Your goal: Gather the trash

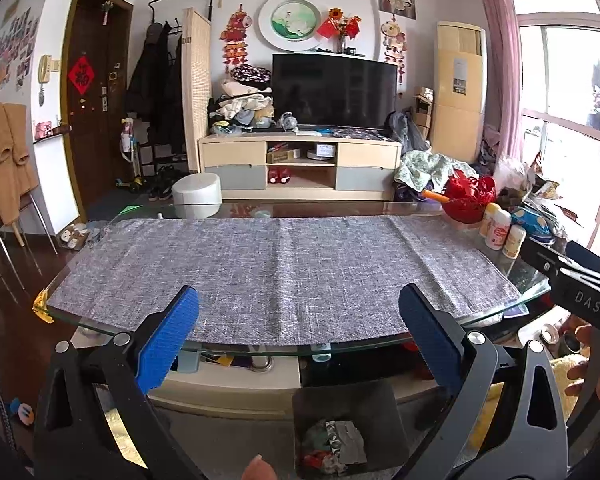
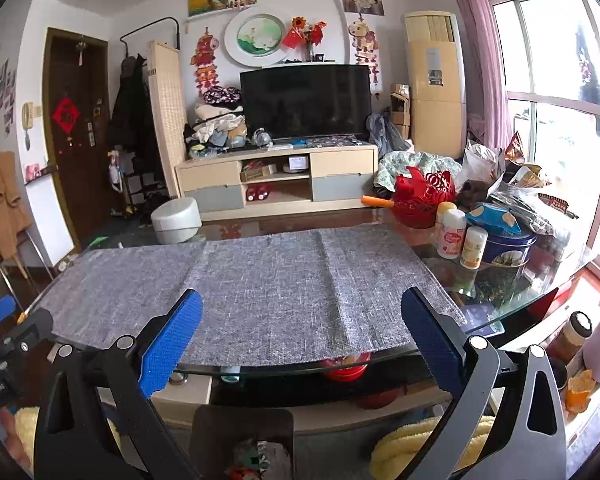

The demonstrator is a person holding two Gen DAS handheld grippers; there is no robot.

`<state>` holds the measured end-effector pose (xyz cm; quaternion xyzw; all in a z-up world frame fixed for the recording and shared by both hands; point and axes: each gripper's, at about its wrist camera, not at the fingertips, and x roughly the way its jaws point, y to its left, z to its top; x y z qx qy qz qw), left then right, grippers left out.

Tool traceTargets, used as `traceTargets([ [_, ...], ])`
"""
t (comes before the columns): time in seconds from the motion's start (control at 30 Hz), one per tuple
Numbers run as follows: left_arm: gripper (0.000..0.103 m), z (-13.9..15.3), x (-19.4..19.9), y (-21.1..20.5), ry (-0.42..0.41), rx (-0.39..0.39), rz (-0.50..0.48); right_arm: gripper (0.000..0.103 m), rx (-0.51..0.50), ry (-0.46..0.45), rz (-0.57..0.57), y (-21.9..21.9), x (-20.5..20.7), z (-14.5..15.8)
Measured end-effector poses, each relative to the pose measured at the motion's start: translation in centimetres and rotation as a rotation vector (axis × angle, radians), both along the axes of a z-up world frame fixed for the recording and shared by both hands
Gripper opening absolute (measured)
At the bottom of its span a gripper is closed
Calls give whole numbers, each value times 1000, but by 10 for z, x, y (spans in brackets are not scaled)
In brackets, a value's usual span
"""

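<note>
Both tongs, left tongs point(image 1: 299, 336) and right tongs point(image 2: 302, 338), wide open, empty; trash bin point(image 1: 346, 432) below, between fingers.

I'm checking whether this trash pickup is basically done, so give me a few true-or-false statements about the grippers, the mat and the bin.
1. The left gripper is open and holds nothing. True.
2. The right gripper is clamped on a crumpled wrapper. False: its jaws stand wide apart, with nothing between them.
3. The grey mat shows no trash on it. True.
4. The dark bin on the floor is empty. False: crumpled trash lies inside it.
5. The small bottles stand in the middle of the mat. False: they stand on the glass past the mat's right end.
</note>
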<state>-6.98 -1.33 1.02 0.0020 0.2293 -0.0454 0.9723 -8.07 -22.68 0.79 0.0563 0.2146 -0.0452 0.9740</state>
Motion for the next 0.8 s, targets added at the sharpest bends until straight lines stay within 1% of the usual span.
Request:
traceTargets([
  [0.1, 95, 2, 0, 1, -8, 2, 4, 100, 3, -2, 3, 1, 0, 1],
  [0.23, 95, 0, 4, 1, 8, -6, -1, 100, 0, -7, 5, 2, 1, 1],
  [0.33, 95, -2, 4, 1, 9, -16, -21, 100, 1, -1, 7, 2, 2, 1],
  [0.57, 95, -2, 6, 0, 7, -6, -24, 100, 4, 8, 6, 1, 5, 0],
  [0.63, 95, -3, 7, 1, 15, -20, -24, 100, 4, 10, 7, 1, 5, 0],
  [0.7, 95, -2, 6, 2, 4, -32, -24, 100, 4, 11, 6, 1, 5, 0],
  [0.8, 95, -2, 7, 1, 5, -21, -26, 100, 5, 13, 5, 1, 6, 0],
])
